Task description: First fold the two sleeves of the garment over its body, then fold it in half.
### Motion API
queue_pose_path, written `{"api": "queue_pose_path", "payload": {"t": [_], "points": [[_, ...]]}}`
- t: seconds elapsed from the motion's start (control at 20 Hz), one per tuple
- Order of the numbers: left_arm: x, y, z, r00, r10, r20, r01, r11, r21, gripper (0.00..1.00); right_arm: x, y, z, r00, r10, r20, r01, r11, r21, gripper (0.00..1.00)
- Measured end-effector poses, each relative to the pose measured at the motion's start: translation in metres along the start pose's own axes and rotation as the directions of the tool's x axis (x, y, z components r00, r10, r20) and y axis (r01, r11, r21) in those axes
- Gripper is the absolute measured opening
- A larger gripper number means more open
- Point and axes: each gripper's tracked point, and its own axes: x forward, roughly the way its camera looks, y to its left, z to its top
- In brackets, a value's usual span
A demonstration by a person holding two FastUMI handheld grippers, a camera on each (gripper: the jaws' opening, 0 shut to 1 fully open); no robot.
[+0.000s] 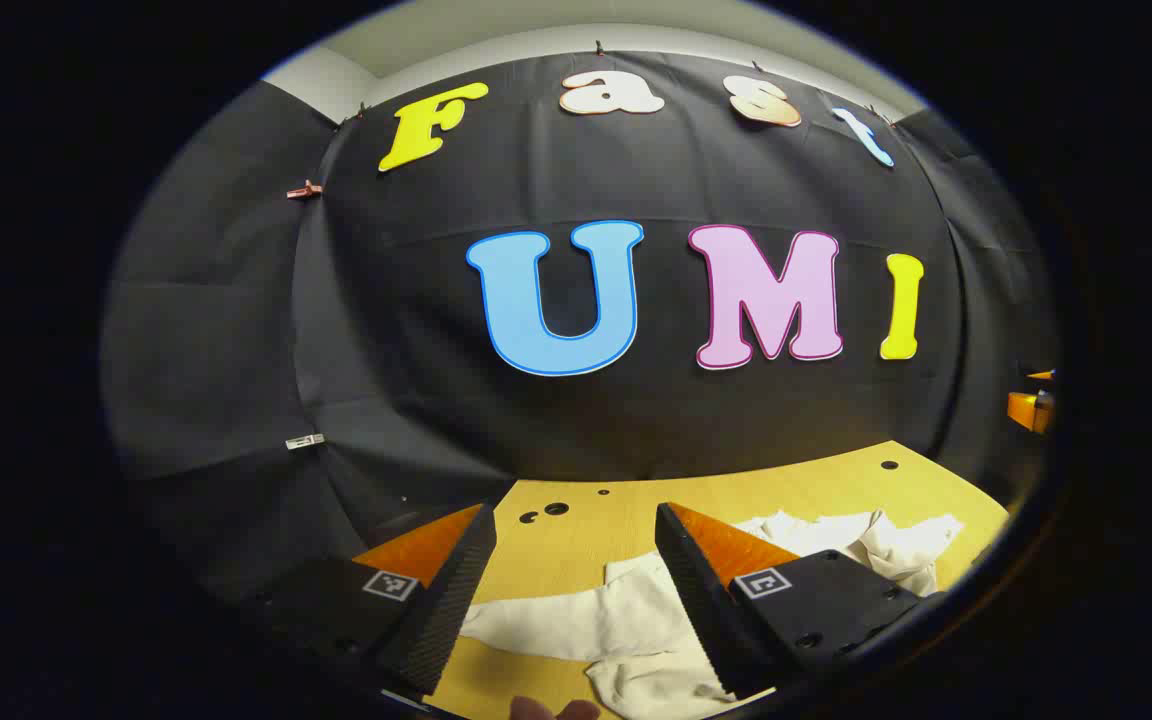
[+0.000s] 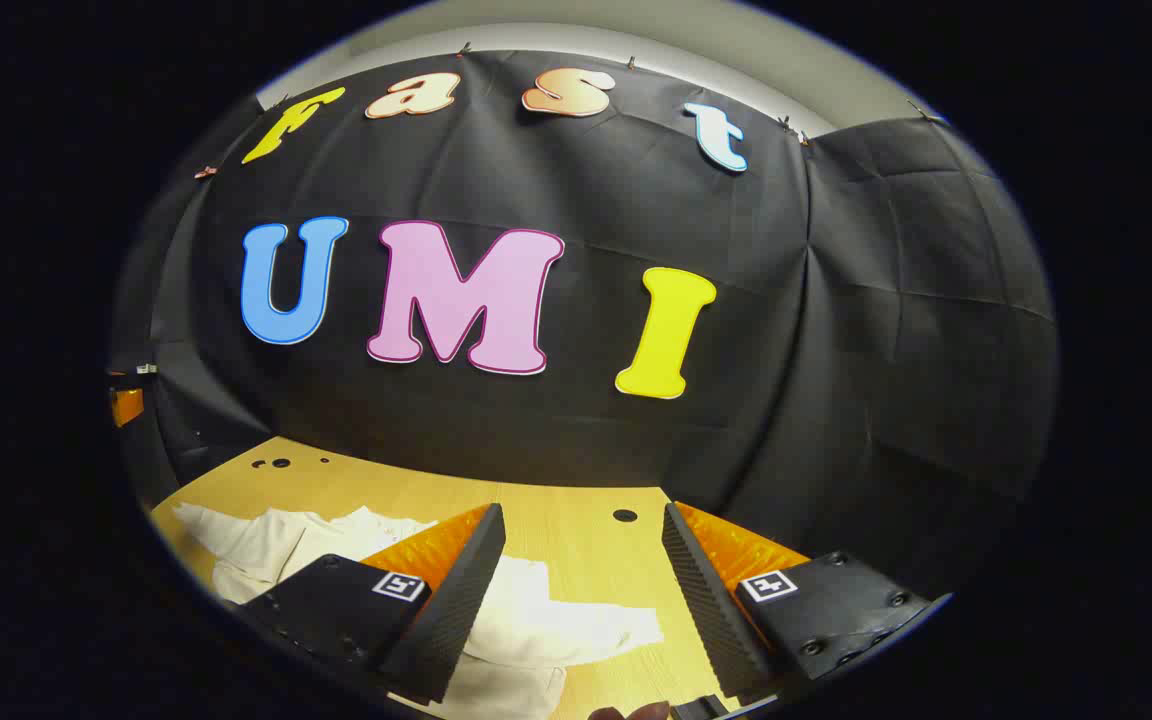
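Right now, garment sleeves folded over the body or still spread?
Spread. In the left gripper view one sleeve lies flat out on the table; in the right gripper view the other sleeve does likewise.

A cream-white garment lay spread flat on a yellow wooden table, its cloth soft and a little wrinkled. In the left gripper view one sleeve stretched straight out to the left across the tabletop, unfolded, while the far part of the garment was bunched into rumpled folds toward the right edge. In the right gripper view the garment lay at the lower left, and the other sleeve reached out flat to the right over the table, also unfolded.
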Motion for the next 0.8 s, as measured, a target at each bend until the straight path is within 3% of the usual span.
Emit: {"api": "queue_pose_path", "payload": {"t": [0.8], "points": [[0.002, -0.014, -0.007, 1.0, -0.015, -0.017, 0.015, 1.0, 0.01, 0.98, 0.006, -0.005, -0.018, 0.999, 0.003, -0.048, -0.003, 1.0, 0.004, 0.97]]}}
